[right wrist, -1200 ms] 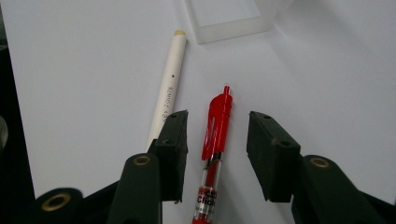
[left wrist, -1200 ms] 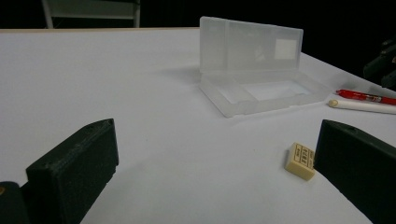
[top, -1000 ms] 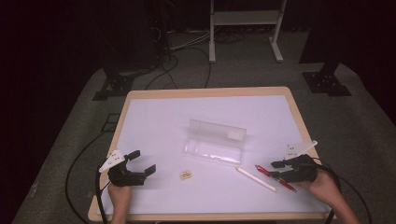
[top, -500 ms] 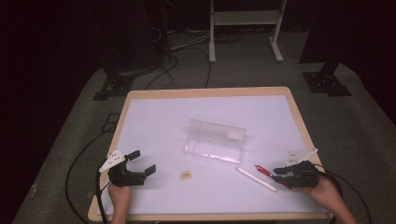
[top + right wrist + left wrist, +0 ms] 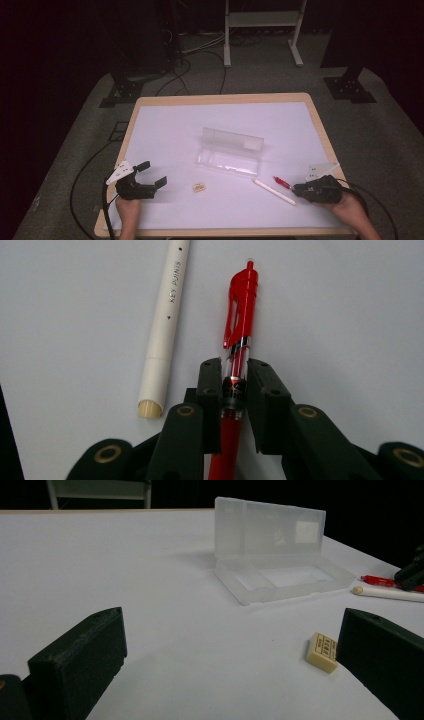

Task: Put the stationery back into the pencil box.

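A red pen [image 5: 242, 300] lies on the white table near its front right, and my right gripper [image 5: 235, 371] is shut on its barrel. From above, the pen's red end [image 5: 281, 182] sticks out left of that gripper [image 5: 299, 189]. A white pen [image 5: 165, 320] marked KEY POINTS lies just beside it [image 5: 275, 192]. My left gripper [image 5: 152, 173] rests open at the front left with nothing between its jaws [image 5: 232, 675]. A small cream eraser [image 5: 322, 651] sits by its right jaw. A clear plastic case [image 5: 230, 150] stands open mid-table.
The white table top [image 5: 170, 130] has a wooden rim. Cables trail from both grippers off the front edge. Beyond the table are a dark floor, black stand bases [image 5: 350, 87] and a white frame [image 5: 262, 30].
My right gripper has slid a little toward the front edge and closed its jaws onto the red pen. The left gripper has stayed put.
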`<action>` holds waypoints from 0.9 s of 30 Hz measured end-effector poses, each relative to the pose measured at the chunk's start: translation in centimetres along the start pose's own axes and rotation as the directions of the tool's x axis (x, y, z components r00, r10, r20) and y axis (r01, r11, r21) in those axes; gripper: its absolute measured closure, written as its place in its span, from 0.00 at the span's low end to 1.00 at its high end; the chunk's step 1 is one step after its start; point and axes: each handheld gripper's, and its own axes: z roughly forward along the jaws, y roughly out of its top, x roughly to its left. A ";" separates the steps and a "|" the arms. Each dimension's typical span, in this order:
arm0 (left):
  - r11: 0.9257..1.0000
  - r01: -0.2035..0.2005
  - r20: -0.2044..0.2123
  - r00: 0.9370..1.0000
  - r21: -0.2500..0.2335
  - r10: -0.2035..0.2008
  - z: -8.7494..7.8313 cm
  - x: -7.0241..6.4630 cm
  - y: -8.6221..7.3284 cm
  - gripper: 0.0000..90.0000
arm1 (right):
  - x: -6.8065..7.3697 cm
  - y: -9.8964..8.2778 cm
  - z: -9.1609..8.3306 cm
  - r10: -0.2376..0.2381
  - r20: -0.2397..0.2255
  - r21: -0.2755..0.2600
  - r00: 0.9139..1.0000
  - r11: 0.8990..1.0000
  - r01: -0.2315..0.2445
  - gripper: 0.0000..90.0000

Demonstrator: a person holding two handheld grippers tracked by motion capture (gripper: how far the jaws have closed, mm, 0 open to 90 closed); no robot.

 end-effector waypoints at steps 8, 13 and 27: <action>1.000 -0.002 0.002 1.000 0.002 0.002 0.0 0.0 0.0 0.00 | 0.1 -0.1 -0.4 0.020 -0.014 -0.033 1.000 0.999 -0.021 0.88; 1.000 -0.002 0.000 1.000 0.001 0.002 0.1 0.0 0.0 0.00 | -0.1 -0.1 -0.6 0.036 -0.026 -0.054 0.999 0.998 -0.037 0.88; 1.000 0.002 -0.005 1.000 0.003 -0.002 0.1 0.0 0.0 0.00 | -0.8 2.0 -1.4 0.015 -0.059 -0.111 0.998 0.994 -0.022 0.88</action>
